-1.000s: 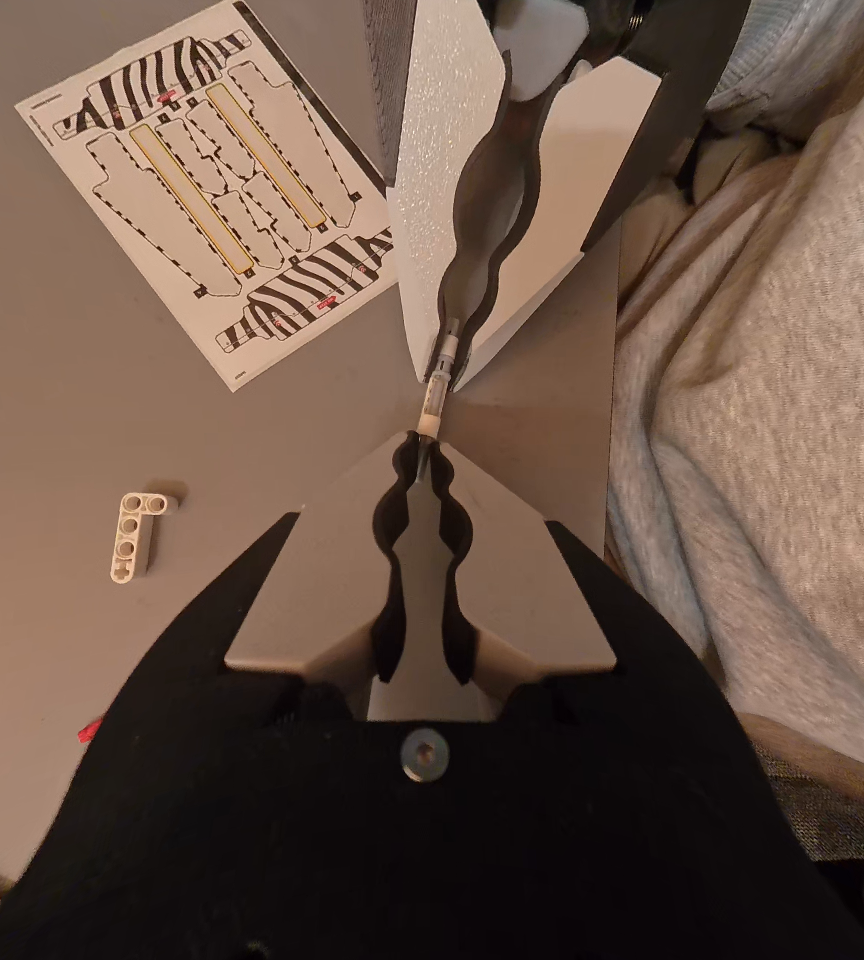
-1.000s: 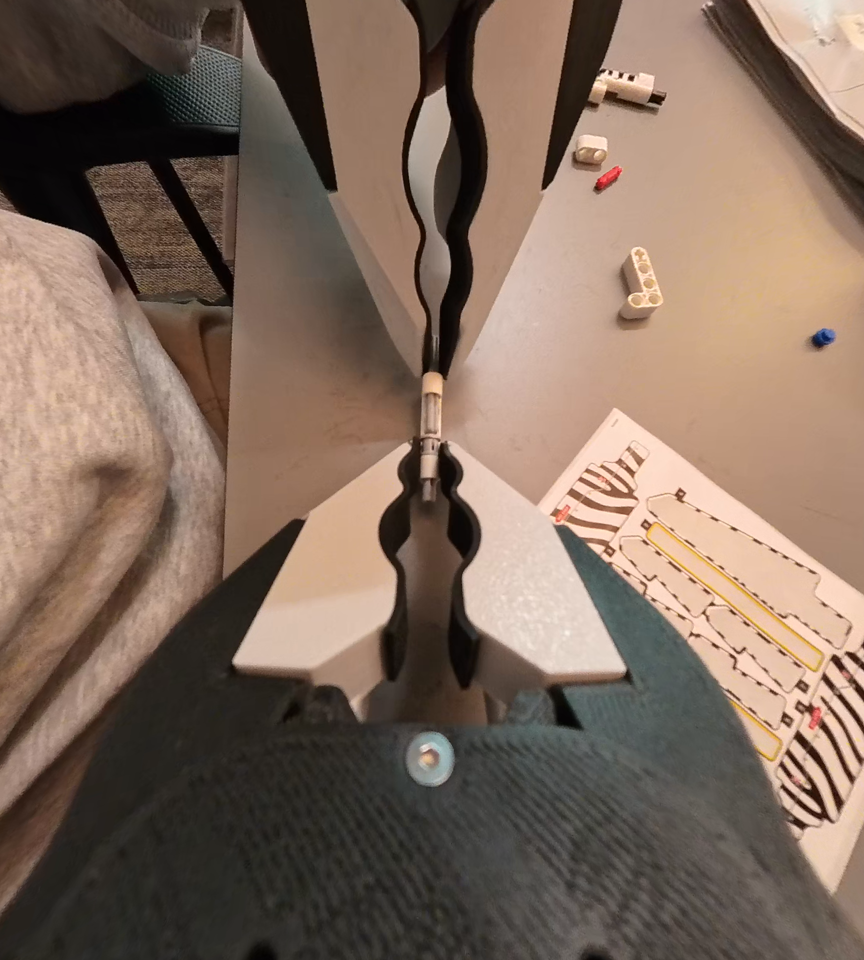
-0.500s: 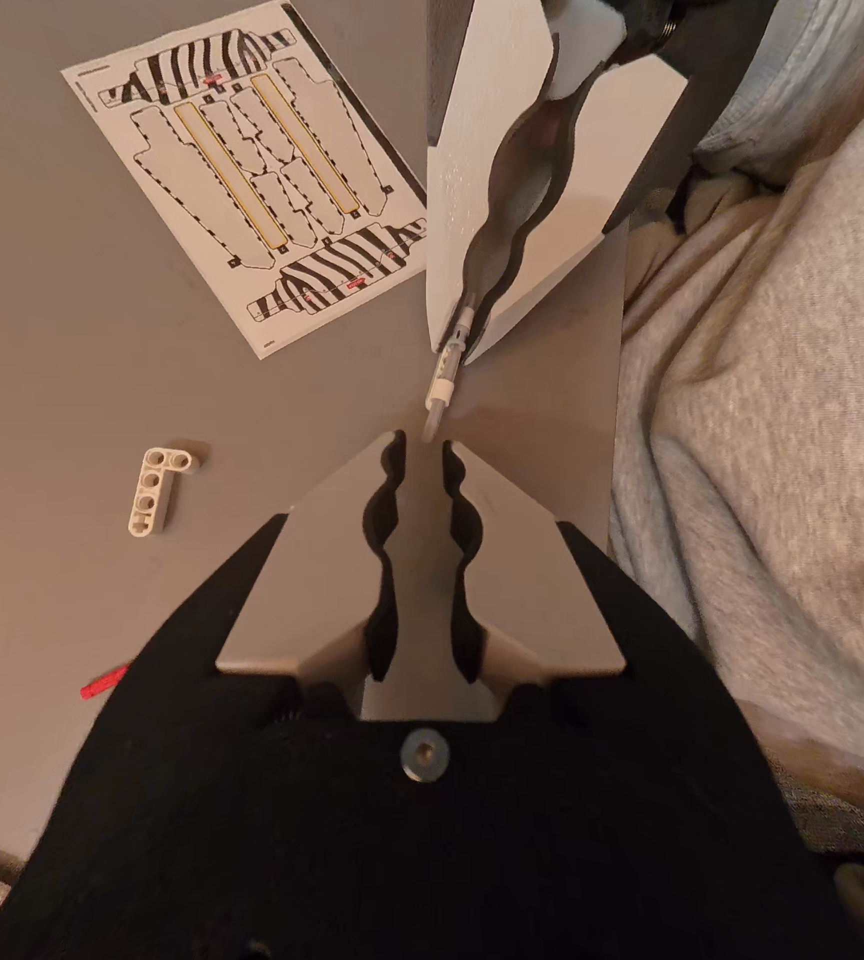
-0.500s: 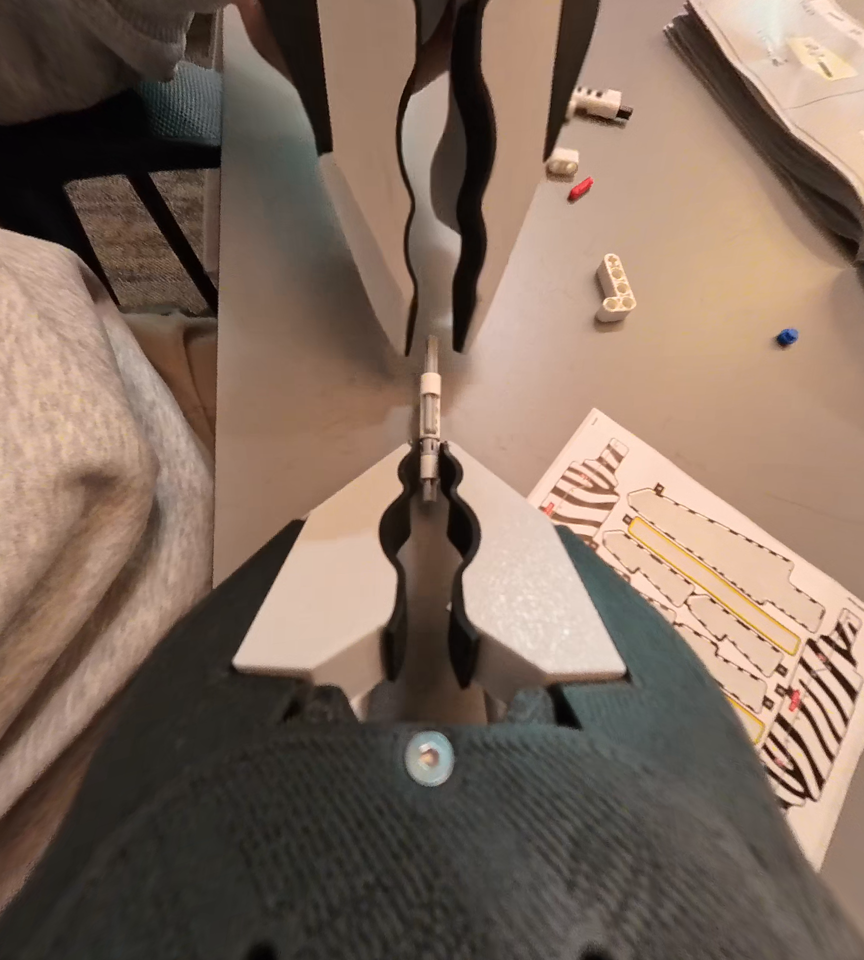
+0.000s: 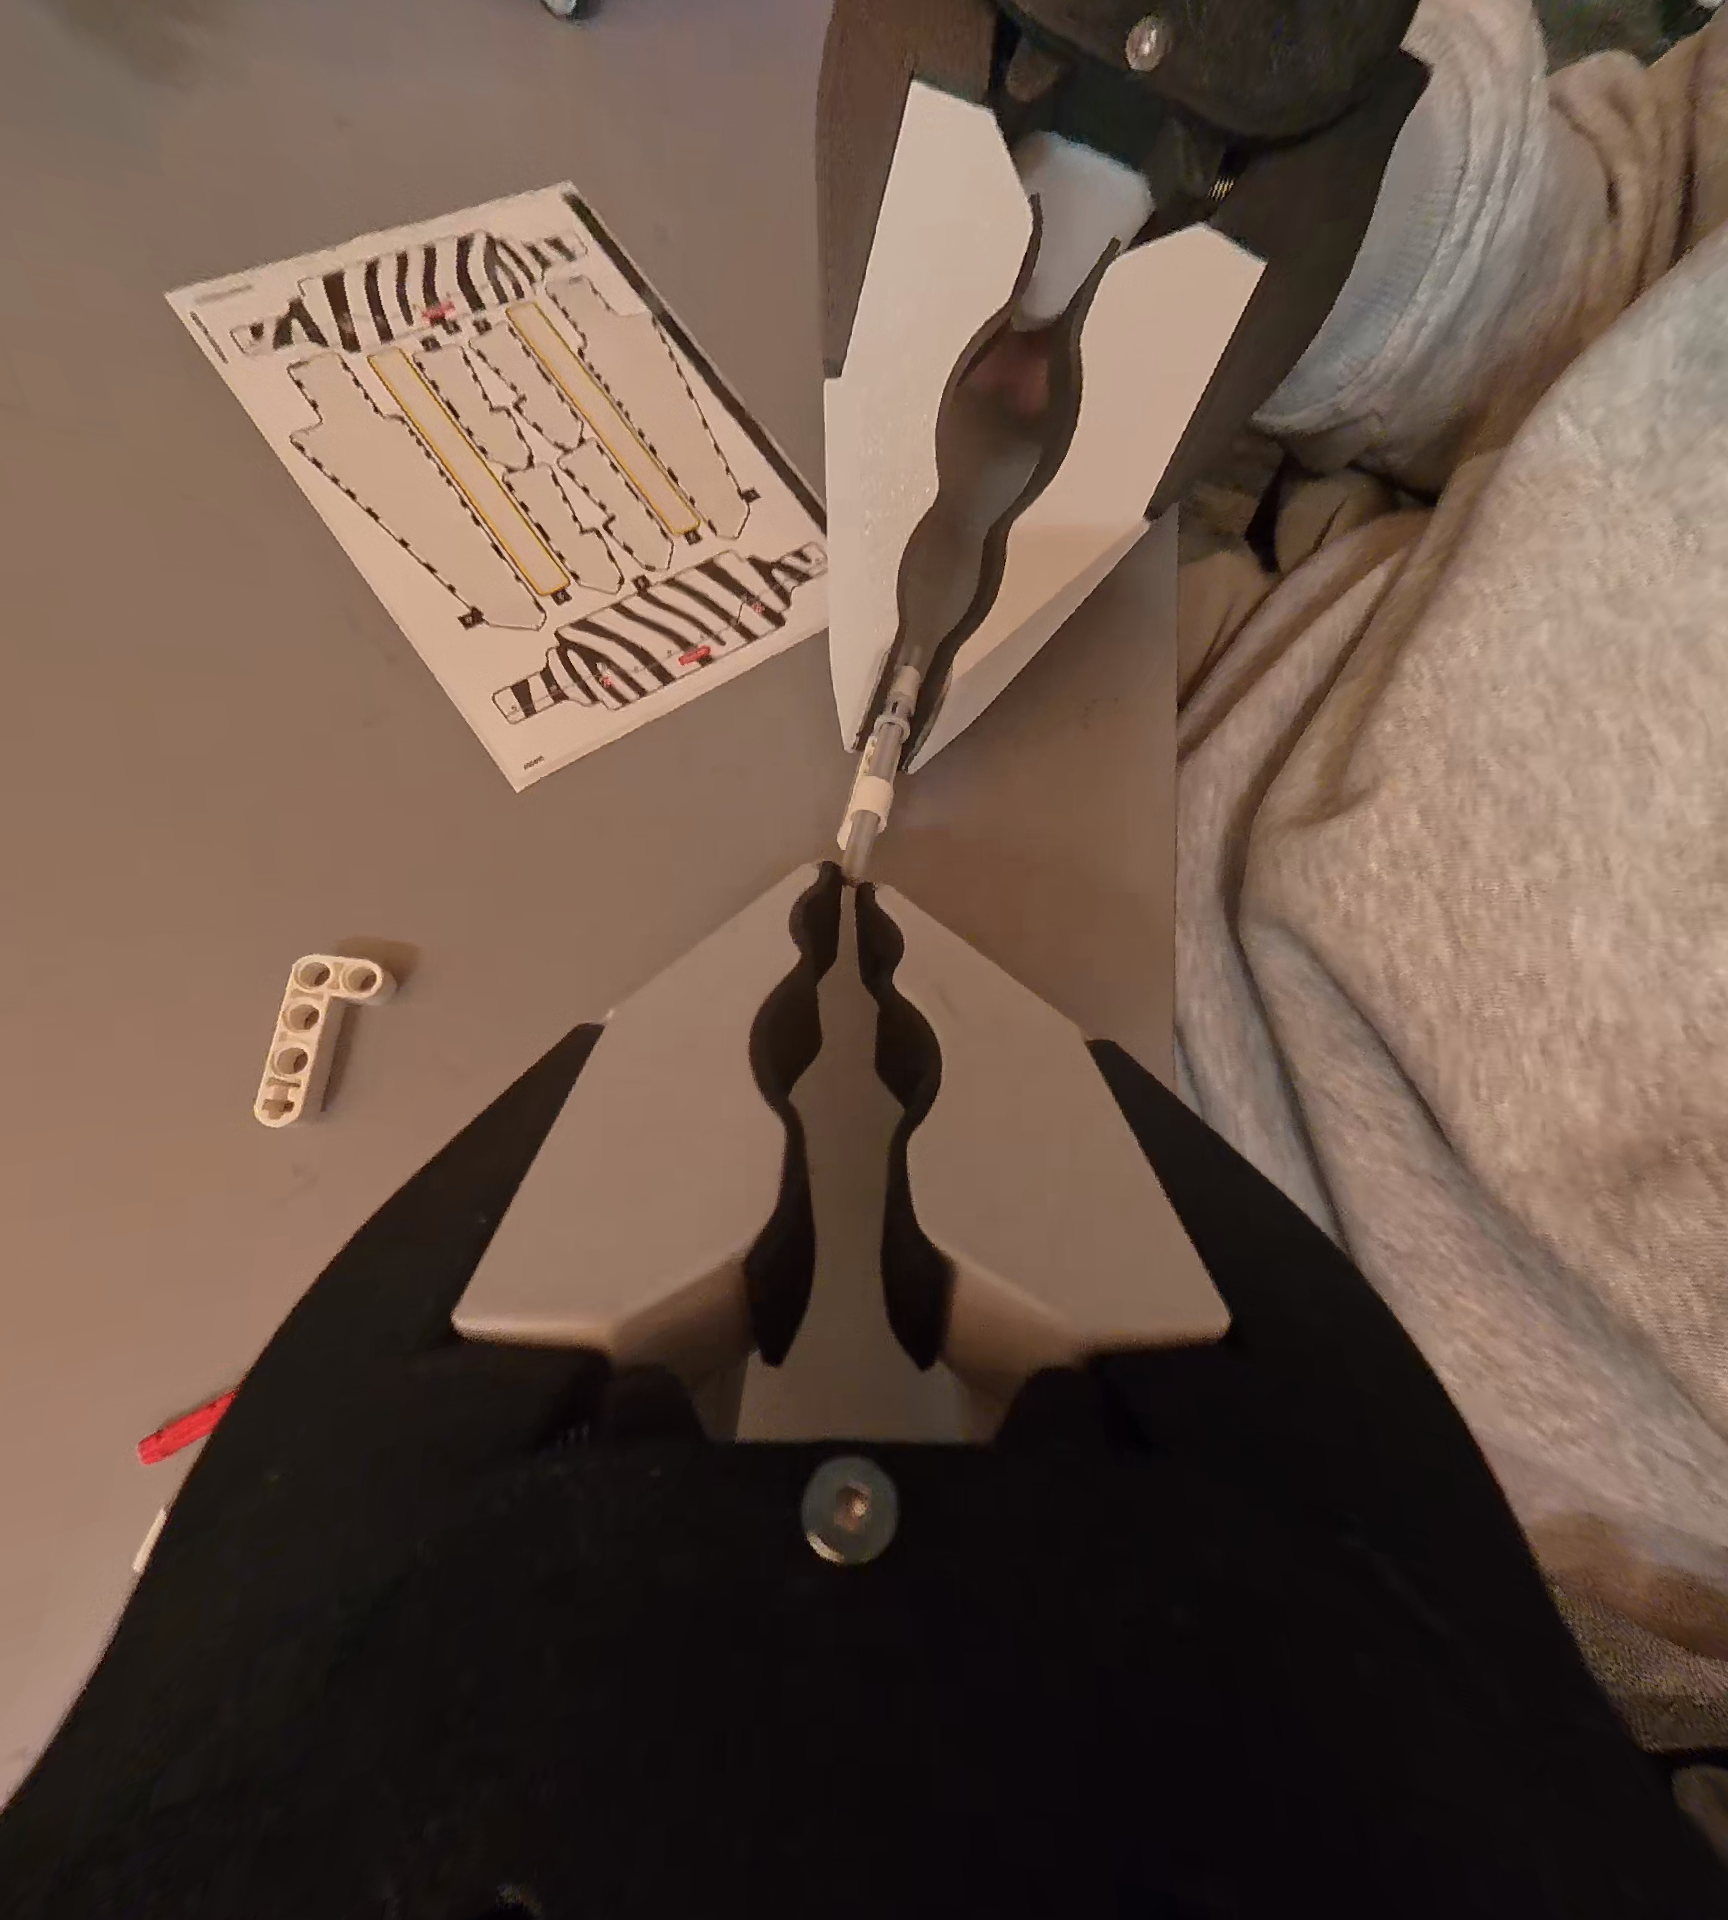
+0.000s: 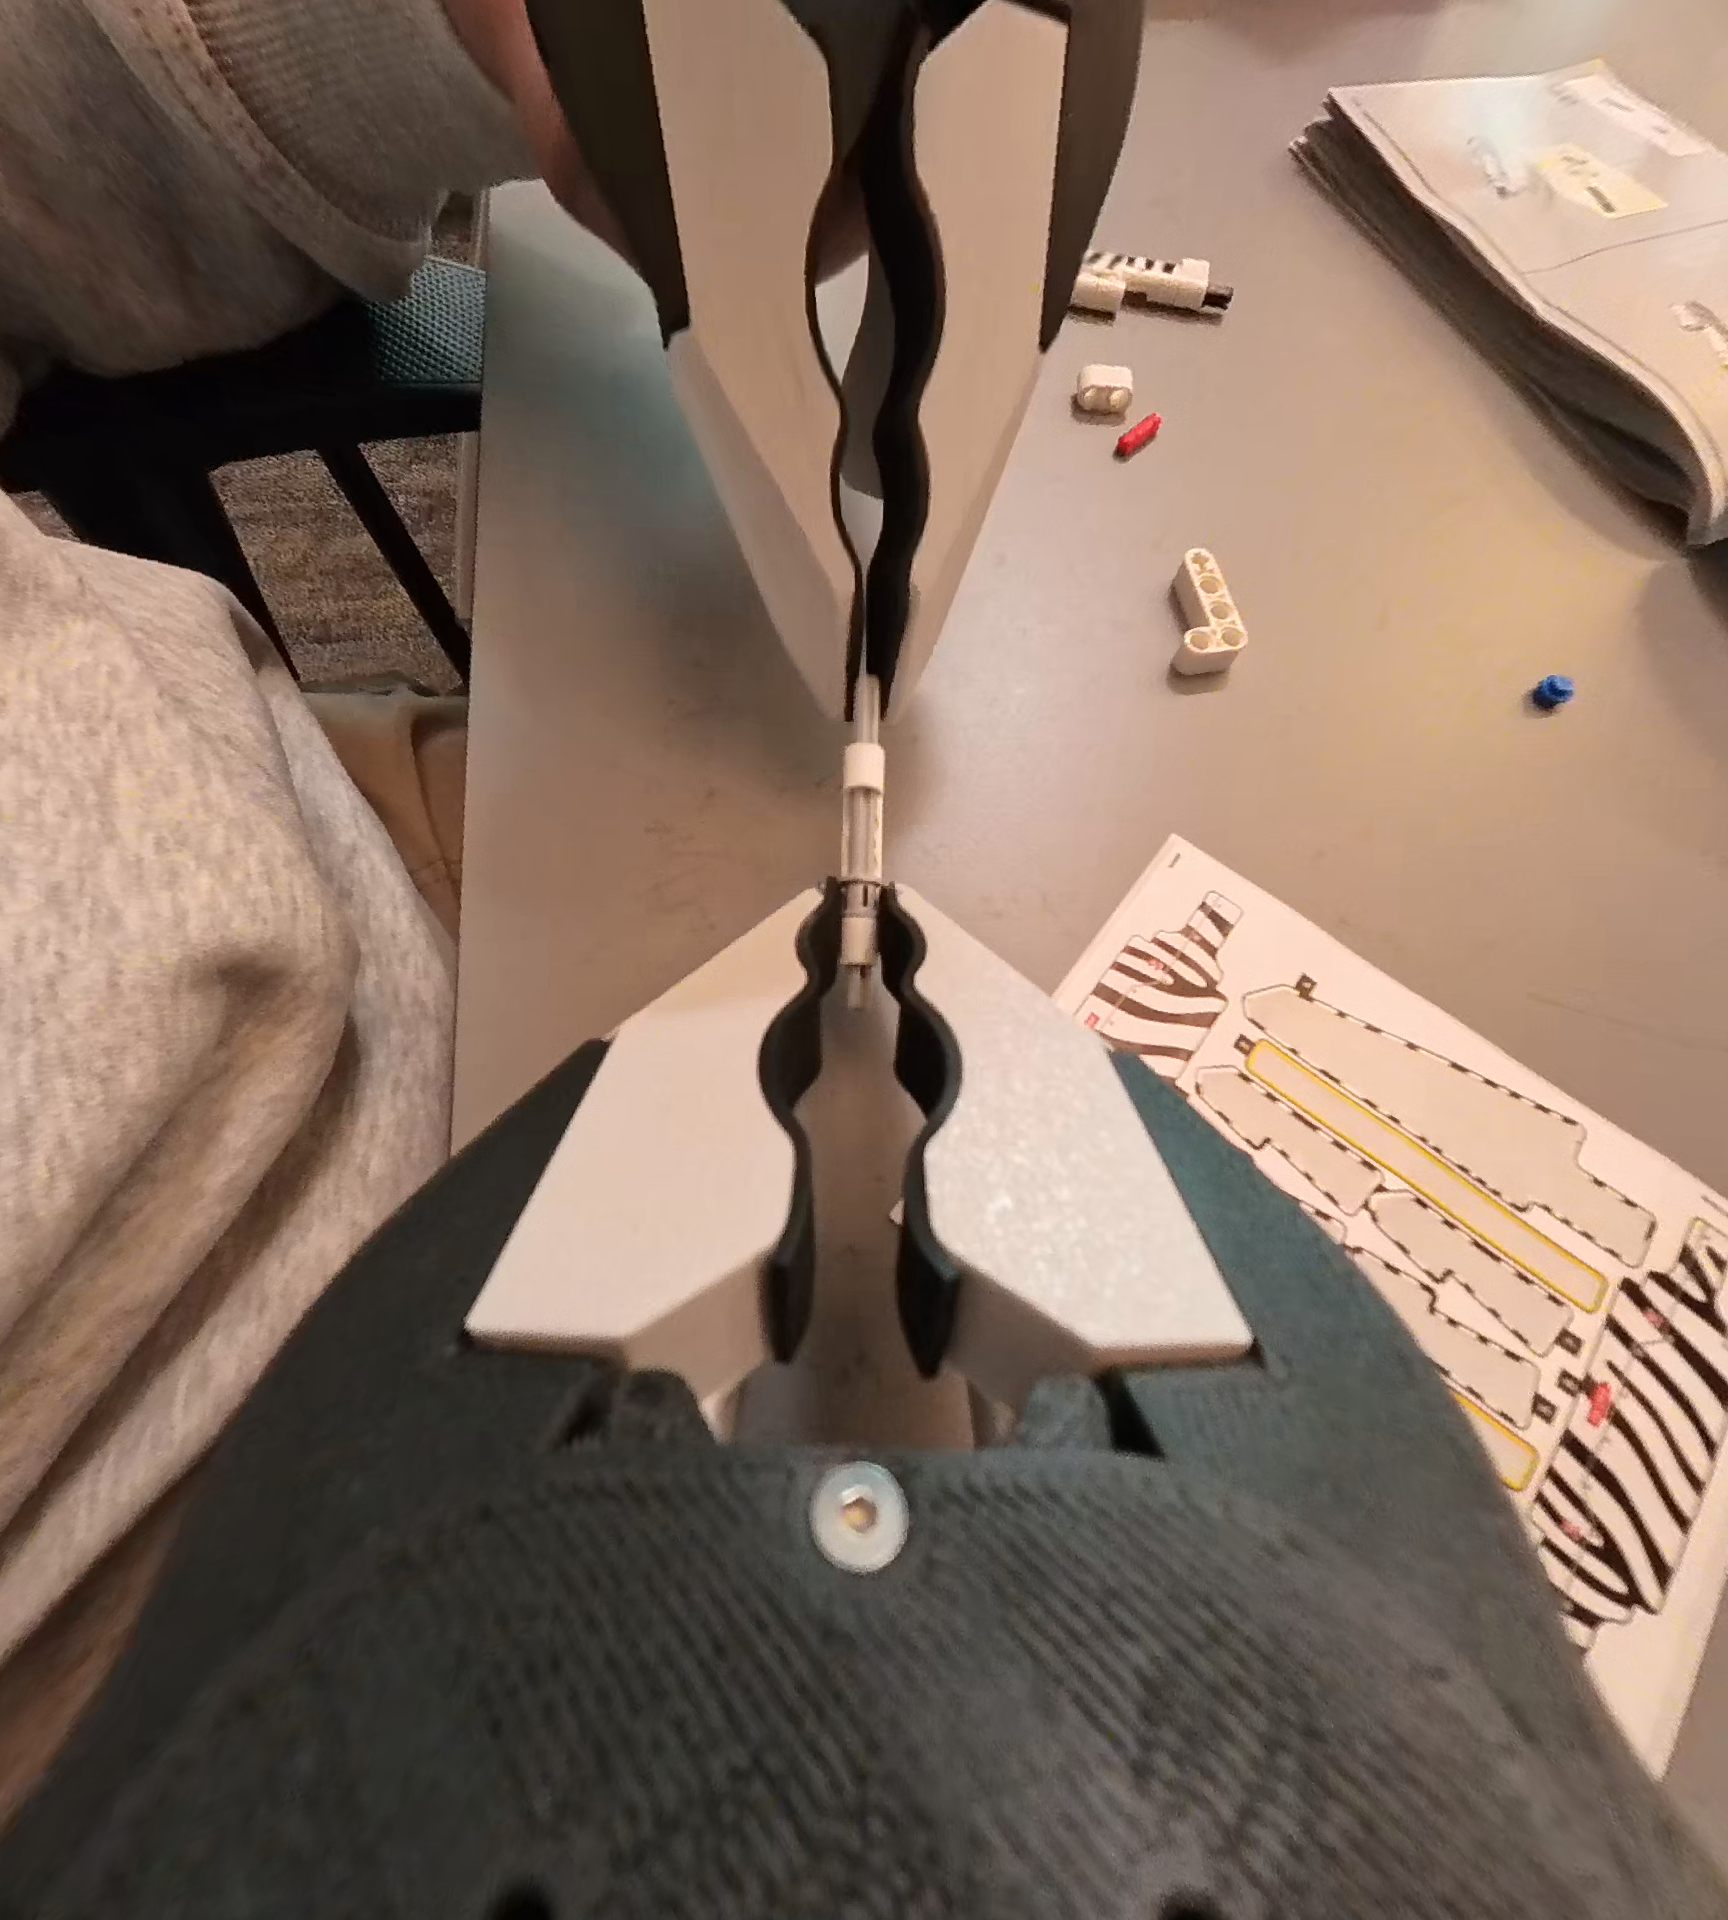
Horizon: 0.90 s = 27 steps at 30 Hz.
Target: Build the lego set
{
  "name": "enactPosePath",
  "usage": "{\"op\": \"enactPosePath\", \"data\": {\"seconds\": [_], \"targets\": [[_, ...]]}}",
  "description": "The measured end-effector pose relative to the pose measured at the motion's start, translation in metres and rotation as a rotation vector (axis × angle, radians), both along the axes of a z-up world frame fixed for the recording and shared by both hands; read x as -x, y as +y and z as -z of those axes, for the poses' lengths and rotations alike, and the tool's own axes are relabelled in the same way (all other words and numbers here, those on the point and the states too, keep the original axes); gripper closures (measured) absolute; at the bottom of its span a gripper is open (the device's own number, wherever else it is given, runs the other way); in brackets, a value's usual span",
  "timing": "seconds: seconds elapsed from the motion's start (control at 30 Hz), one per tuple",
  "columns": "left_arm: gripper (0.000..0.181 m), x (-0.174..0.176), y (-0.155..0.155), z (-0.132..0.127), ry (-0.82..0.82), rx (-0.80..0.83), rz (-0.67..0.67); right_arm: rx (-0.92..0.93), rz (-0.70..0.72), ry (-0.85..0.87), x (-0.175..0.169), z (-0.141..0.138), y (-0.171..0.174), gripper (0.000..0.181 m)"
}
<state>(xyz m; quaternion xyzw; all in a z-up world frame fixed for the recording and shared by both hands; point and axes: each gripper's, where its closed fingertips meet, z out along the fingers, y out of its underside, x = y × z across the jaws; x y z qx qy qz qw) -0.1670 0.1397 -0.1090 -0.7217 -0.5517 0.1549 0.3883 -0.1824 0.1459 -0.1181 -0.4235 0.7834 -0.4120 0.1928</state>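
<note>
A thin grey lego axle (image 5: 870, 800) with a white bush on it is held in the air between both grippers, above the grey table (image 5: 112, 727). My right gripper (image 6: 858, 914) is shut on one end of the axle (image 6: 861, 821). My left gripper (image 5: 842, 889) is closed on the axle's other, thin end. In the right wrist view the left gripper (image 6: 870, 707) comes in from the top. In the left wrist view the right gripper (image 5: 891, 717) comes in from the top.
A zebra-striped sticker sheet (image 5: 507, 468) and a white L-shaped beam (image 5: 314, 1039) lie on the table. A red pin (image 6: 1138, 434), a blue pin (image 6: 1553, 689), a small white piece (image 6: 1106, 387) and an instruction booklet (image 6: 1618, 260) lie farther off. A person's grey sweater (image 5: 1514, 935) is beside the table edge. Both grippers' tips are close together, under 4 cm apart.
The left gripper opened and let go of the axle half a second ago, then moved back and closed on its thin end. The right gripper kept its hold throughout.
</note>
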Motion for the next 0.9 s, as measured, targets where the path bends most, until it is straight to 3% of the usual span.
{"op": "enactPosePath", "data": {"seconds": [0.07,0.13,0.3,0.4,0.47,0.57,0.77,0.8,0.9], "targets": [[0.179,0.003,0.000,-0.008,0.040,-0.030,-0.005,0.012,0.003,-0.026,0.001,-0.005,0.000,0.175],[0.167,0.008,0.000,-0.020,0.105,-0.062,-0.020,0.034,0.007,-0.080,0.002,-0.014,-0.001,0.175],[0.146,0.022,0.004,-0.053,0.291,-0.182,-0.045,0.155,0.020,-0.341,0.009,-0.058,-0.002,0.175],[0.148,0.032,0.017,-0.083,0.463,-0.316,-0.034,0.191,-0.011,-0.507,0.010,-0.081,0.003,0.176],[0.162,0.037,0.023,-0.094,0.530,-0.358,-0.032,0.204,-0.022,-0.549,0.010,-0.088,0.005,0.176],[0.174,0.041,0.022,-0.095,0.555,-0.318,-0.063,0.222,-0.029,-0.561,0.010,-0.091,0.006,0.176],[0.175,0.044,0.015,-0.099,0.586,-0.212,-0.127,0.226,0.010,-0.598,0.014,-0.094,0.002,0.172],[0.175,0.045,0.012,-0.100,0.604,-0.163,-0.155,0.228,0.031,-0.600,0.017,-0.094,-0.001,0.168],[0.175,0.047,-0.003,-0.102,0.638,0.042,-0.265,0.248,0.155,-0.632,0.034,-0.098,-0.015,0.133]]}}
